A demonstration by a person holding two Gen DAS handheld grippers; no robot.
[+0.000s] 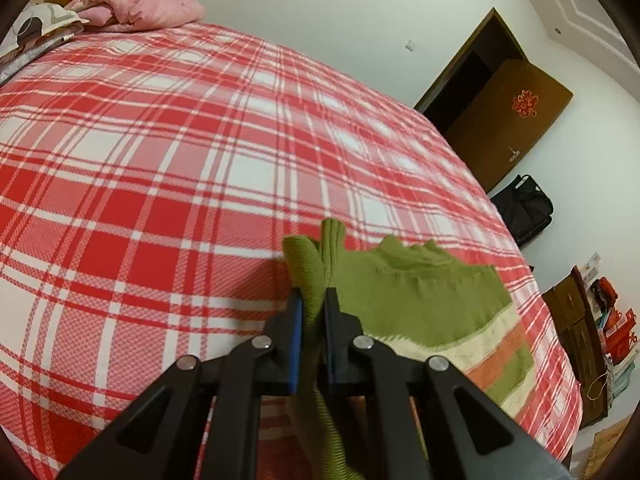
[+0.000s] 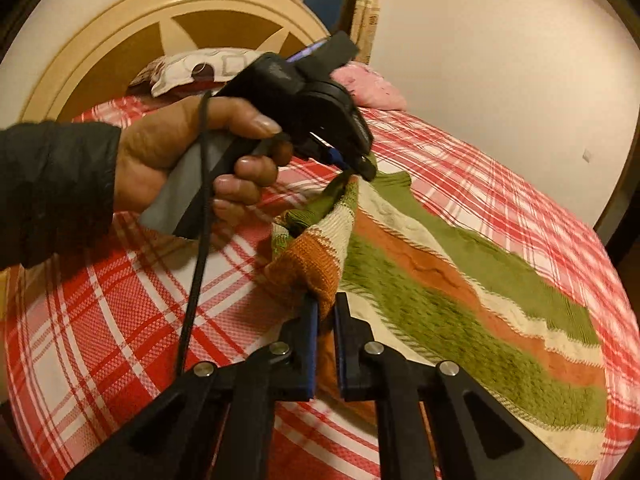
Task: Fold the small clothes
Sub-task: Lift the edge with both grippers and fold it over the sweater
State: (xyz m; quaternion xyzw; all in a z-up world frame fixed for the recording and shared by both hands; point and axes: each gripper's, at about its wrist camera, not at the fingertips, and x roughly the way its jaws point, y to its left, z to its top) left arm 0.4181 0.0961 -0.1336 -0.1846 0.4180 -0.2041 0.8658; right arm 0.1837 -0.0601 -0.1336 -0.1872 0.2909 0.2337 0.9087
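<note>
Red and white plaid bedspread (image 1: 160, 168) covered the whole bed, white walls all round, so this was a bedroom with the bed as the work surface. One striped sweater (image 2: 460, 280), green, orange and cream, lay spread toward the right side of the bed with its near edge lifted off the cover.

Left wrist view was the only one that caught the brown door (image 1: 508, 120) standing open with a red ornament on it, a black bag (image 1: 524, 208) on the floor by the wall, and some red stuff piled in the far corner. It also showed one pink pillow (image 1: 152, 4) at the head end. The left gripper (image 1: 313, 300) was clamped tight on a bunched green fold of the sweater.

Right wrist view gave what the other didn't: the round cream and brown headboard (image 2: 168, 28), a patterned pillow (image 2: 192, 68), and the person's left hand (image 2: 188, 160) in a dark sleeve gripping the other tool's handle. The right gripper (image 2: 326, 312) was pinched shut on the orange knit edge. So two grippers, both holding the same sweater, fairly close together.
</note>
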